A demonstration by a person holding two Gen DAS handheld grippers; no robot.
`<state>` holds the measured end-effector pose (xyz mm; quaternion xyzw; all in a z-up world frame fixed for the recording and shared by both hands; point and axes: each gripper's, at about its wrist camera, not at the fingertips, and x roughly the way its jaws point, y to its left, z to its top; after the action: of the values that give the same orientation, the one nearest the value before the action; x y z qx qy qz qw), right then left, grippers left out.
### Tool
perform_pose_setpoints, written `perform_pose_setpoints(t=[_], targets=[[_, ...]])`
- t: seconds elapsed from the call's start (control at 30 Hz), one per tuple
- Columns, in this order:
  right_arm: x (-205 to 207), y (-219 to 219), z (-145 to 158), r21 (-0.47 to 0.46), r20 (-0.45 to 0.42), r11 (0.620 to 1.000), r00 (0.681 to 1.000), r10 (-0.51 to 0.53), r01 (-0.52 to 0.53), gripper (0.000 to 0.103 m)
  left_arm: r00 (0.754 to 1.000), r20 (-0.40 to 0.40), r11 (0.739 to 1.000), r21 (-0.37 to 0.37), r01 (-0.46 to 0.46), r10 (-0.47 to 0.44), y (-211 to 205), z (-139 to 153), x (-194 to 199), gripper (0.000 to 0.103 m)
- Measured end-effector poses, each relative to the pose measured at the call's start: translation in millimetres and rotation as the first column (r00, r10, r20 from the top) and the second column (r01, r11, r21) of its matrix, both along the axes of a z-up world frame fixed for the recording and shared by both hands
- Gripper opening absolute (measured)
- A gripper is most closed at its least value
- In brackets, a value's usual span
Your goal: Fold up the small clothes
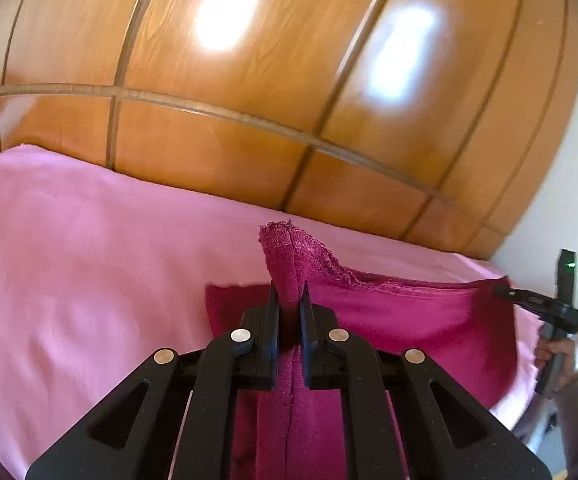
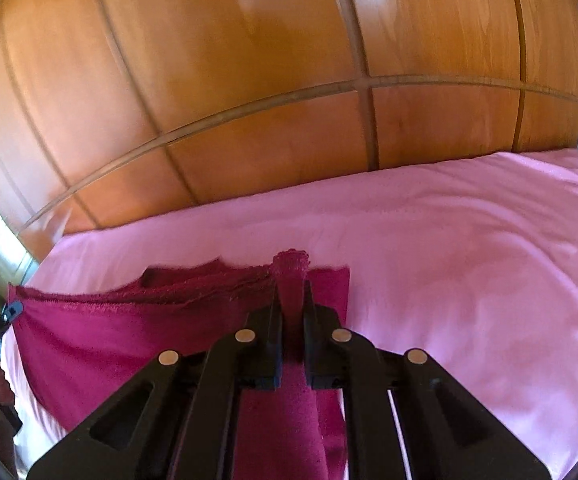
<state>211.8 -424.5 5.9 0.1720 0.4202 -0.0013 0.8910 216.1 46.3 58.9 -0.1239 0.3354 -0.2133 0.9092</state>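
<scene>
A magenta knit garment (image 1: pixel 409 316) hangs stretched between my two grippers above a pink sheet (image 1: pixel 81 248). My left gripper (image 1: pixel 289 292) is shut on one top corner of the garment, with the frayed hem sticking up past its fingertips. My right gripper (image 2: pixel 292 288) is shut on the other top corner of the garment (image 2: pixel 129 328). In the left wrist view the right gripper (image 1: pixel 505 290) shows at the far right, clamped on the cloth. In the right wrist view the left gripper (image 2: pixel 11 310) shows at the far left edge.
The pink sheet (image 2: pixel 469 248) covers a bed. A glossy wooden panelled wardrobe (image 1: pixel 273 80) stands right behind it. A white wall (image 1: pixel 561 208) is at the right of the left wrist view. The person's hand (image 1: pixel 561 356) holds the right gripper's handle.
</scene>
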Motion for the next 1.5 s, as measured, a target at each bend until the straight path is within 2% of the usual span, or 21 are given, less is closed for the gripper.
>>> perform_pose_setpoints(t=[0.1, 0.2, 0.27, 0.43, 0.53, 0.57, 0.63, 0.67, 0.73, 0.8, 0.87, 0.97, 1.07, 1.13, 1.2, 1.23, 1.27, 1.3, 1.37, 1.43, 1.5], targets=[[28.1, -1.5, -14.7, -0.018, -0.021, 0.999, 0.999, -0.029, 0.028, 0.007, 0.998, -0.044, 0.999, 0.038, -0.032, 0.033, -11.0, -15.1, 32.7, 0.007], [55.3, -2.2, -38.3, -0.046, -0.077, 0.998, 0.996, -0.054, 0.051, 0.007, 0.991, -0.104, 0.994, 0.082, -0.077, 0.085, -16.8, -37.0, 62.4, 0.007], [74.0, -2.0, -60.1, -0.064, -0.131, 0.996, 0.989, -0.072, 0.064, 0.007, 0.981, -0.152, 0.99, 0.086, -0.108, 0.12, -15.9, -50.8, 79.2, 0.007], [95.2, -2.9, -103.4, -0.124, -0.232, 0.99, 0.968, -0.1, 0.073, 0.007, 0.941, -0.258, 0.964, 0.206, -0.167, 0.218, -19.7, -93.4, 114.1, 0.007], [95.3, -6.2, -109.6, -0.125, -0.248, 0.989, 0.962, -0.112, 0.083, 0.01, 0.917, -0.298, 0.945, 0.27, -0.186, 0.266, -13.9, -108.3, 122.8, 0.007], [93.6, -8.4, -106.4, -0.114, -0.244, 0.99, 0.963, -0.111, 0.085, 0.017, 0.918, -0.296, 0.945, 0.266, -0.188, 0.266, -10.4, -108.3, 122.7, 0.007], [85.4, -10.5, -97.2, -0.111, -0.228, 0.989, 0.967, -0.118, 0.095, 0.038, 0.914, -0.286, 0.938, 0.275, -0.209, 0.287, 1.2, -103.9, 113.4, 0.007], [75.8, -13.8, -89.7, -0.094, -0.207, 0.991, 0.971, -0.117, 0.1, 0.049, 0.913, -0.294, 0.944, 0.253, -0.213, 0.285, 8.3, -102.4, 106.6, 0.007], [63.0, -17.8, -81.5, -0.05, -0.186, 0.995, 0.978, -0.098, 0.09, 0.049, 0.918, -0.302, 0.96, 0.19, -0.207, 0.258, 23.4, -99.7, 84.3, 0.014], [34.3, -22.5, -73.3, 0.011, -0.168, 0.998, 0.984, -0.063, 0.066, 0.051, 0.927, -0.298, 0.972, 0.125, -0.198, 0.227, 36.5, -93.2, 59.1, 0.038], [0.3, -25.1, -66.1, 0.081, -0.154, 0.996, 0.988, -0.011, 0.024, 0.051, 0.943, -0.281, 0.983, 0.057, -0.172, 0.181, 48.3, -87.5, 23.6, 0.052], [-48.4, -20.7, -60.9, 0.161, -0.151, 0.986, 0.986, 0.066, -0.041, 0.051, 0.946, -0.312, 0.993, -0.041, -0.111, 0.092, 55.9, -92.5, -21.3, 0.054], [-95.8, -11.4, -65.0, 0.174, -0.189, 0.982, 0.976, 0.113, -0.08, 0.052, 0.948, -0.318, 0.997, -0.062, -0.054, 0.031, 52.4, -98.8, -60.3, 0.054], [-112.7, -6.7, -74.0, 0.196, -0.215, 0.977, 0.969, 0.124, -0.081, 0.052, 0.938, -0.347, 0.993, -0.119, -0.022, -0.021, 49.3, -108.5, -81.1, 0.054], [-121.5, -3.2, -82.2, 0.185, -0.226, 0.98, 0.967, 0.119, -0.078, 0.045, 0.939, -0.342, 0.993, -0.12, -0.007, -0.035, 39.3, -116.3, -93.6, 0.054], [-122.5, -2.1, -82.7, 0.181, -0.225, 0.981, 0.969, 0.106, -0.066, 0.036, 0.943, -0.33, 0.995, -0.101, 0.0, -0.034, 35.1, -116.4, -97.3, 0.052], [-122.1, -2.0, -79.5, 0.202, -0.23, 0.978, 0.968, 0.099, -0.052, 0.02, 0.942, -0.333, 0.995, -0.101, 0.011, -0.044, 32.1, -116.7, -95.5, 0.029], [-120.7, -1.1, -75.0, 0.19, -0.224, 0.98, 0.97, 0.093, -0.05, 0.014, 0.938, -0.346, 0.997, -0.083, 0.008, -0.036, 30.1, -115.7, -92.9, 0.018], [-121.4, 2.9, -57.0, 0.146, -0.181, 0.986, 0.978, 0.106, -0.08, 0.013, 0.945, -0.325, 0.999, -0.045, 0.009, -0.023, 30.3, -107.5, -89.2, 0.006], [-122.3, -4.7, -47.1, 0.134, -0.155, 0.988, 0.983, 0.1, -0.079, 0.011, 0.952, -0.306, 1.0, 0.004, 0.021, -0.019, 30.5, -98.5, -92.8, 0.005], [-122.8, -9.0, -54.4, 0.104, -0.188, 0.992, 0.978, 0.087, -0.068, 0.008, 0.949, -0.315, 0.999, 0.034, 0.03, -0.018, 26.5, -100.7, -94.3, 0.005]])
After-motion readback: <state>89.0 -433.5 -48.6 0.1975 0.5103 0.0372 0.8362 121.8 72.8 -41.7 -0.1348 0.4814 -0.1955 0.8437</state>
